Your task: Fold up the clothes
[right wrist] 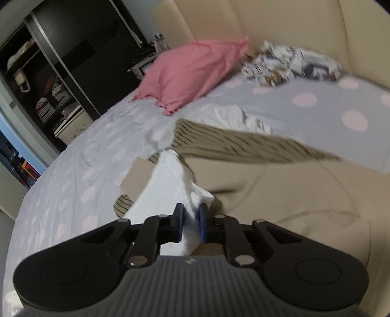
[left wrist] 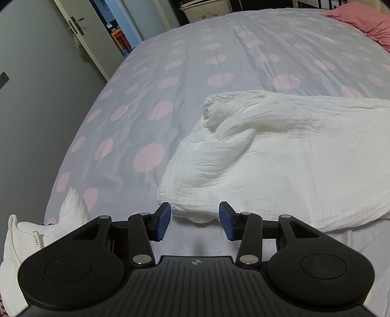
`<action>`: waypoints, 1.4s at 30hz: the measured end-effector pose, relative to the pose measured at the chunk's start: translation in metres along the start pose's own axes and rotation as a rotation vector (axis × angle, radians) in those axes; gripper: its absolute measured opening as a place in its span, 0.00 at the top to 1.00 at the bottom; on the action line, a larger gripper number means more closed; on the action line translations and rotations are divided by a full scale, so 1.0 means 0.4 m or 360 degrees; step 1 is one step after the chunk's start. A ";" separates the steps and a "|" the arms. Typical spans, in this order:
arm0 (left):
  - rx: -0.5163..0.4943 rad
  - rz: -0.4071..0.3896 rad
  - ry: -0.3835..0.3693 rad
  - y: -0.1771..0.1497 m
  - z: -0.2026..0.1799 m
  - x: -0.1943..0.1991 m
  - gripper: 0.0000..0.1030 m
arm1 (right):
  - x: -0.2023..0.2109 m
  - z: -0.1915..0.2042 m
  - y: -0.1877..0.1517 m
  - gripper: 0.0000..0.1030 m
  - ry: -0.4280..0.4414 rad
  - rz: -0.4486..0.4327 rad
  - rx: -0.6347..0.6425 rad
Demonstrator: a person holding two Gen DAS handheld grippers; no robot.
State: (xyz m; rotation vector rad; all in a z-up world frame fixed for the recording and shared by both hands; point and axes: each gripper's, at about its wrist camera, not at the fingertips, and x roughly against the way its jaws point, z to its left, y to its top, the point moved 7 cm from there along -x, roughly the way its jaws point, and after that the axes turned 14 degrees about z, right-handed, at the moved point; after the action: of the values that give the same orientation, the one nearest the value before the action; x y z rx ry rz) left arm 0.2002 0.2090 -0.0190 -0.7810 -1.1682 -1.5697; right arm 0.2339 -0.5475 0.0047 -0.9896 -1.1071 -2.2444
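Observation:
A white crinkled garment (left wrist: 280,158) lies spread on the bed, its rumpled near edge just ahead of my left gripper (left wrist: 195,220), which is open with nothing between its blue pads. More white crinkled cloth (left wrist: 73,212) with a small label lies at the lower left. In the right wrist view my right gripper (right wrist: 191,223) is shut on a bunched strip of the white garment (right wrist: 170,180), which stretches away over a beige garment (right wrist: 280,195) and a striped beige piece (right wrist: 243,141).
The bed has a grey sheet (left wrist: 151,97) with pink dots. A pink pillow (right wrist: 190,70) and a crumpled patterned cloth (right wrist: 287,63) lie by the beige headboard (right wrist: 268,22). Another white cloth (right wrist: 231,117) lies beyond the stripes. A door (left wrist: 80,31) and dark wardrobe (right wrist: 61,61) flank the bed.

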 end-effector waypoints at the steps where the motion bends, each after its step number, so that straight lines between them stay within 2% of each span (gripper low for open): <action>1: 0.0007 0.0001 -0.0014 0.001 0.000 0.001 0.60 | 0.008 0.014 0.002 0.87 0.0000 -0.0012 0.0026; 9: 0.0102 -0.0024 -0.0304 0.024 -0.023 0.036 0.60 | 0.038 0.191 -0.033 0.88 0.0043 0.0042 0.0233; 13: 0.0096 -0.0037 -0.0385 0.024 -0.039 0.059 0.60 | 0.039 0.288 -0.067 0.89 0.0091 0.0097 0.0319; 21: 0.0158 -0.0031 -0.0456 0.025 -0.013 0.062 0.60 | 0.027 0.522 -0.160 0.89 0.0258 0.0257 0.0408; 26: 0.0234 -0.0022 -0.0559 0.016 0.024 0.057 0.60 | 0.009 0.668 -0.237 0.89 0.0347 0.0360 0.0452; 33: 0.0292 -0.0014 -0.0615 -0.006 0.069 0.047 0.60 | -0.015 0.877 -0.352 0.89 0.0500 0.0465 0.0492; 42: 0.0390 -0.0011 -0.0687 -0.027 0.142 0.023 0.68 | 0.000 1.231 -0.569 0.89 0.0788 0.0575 0.0693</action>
State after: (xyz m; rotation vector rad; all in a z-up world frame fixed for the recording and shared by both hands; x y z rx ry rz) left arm 0.1840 0.2601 0.0045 -0.9782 -1.6405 -1.2619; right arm 0.2847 -0.0159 0.1004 -0.3834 -1.0256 -1.7186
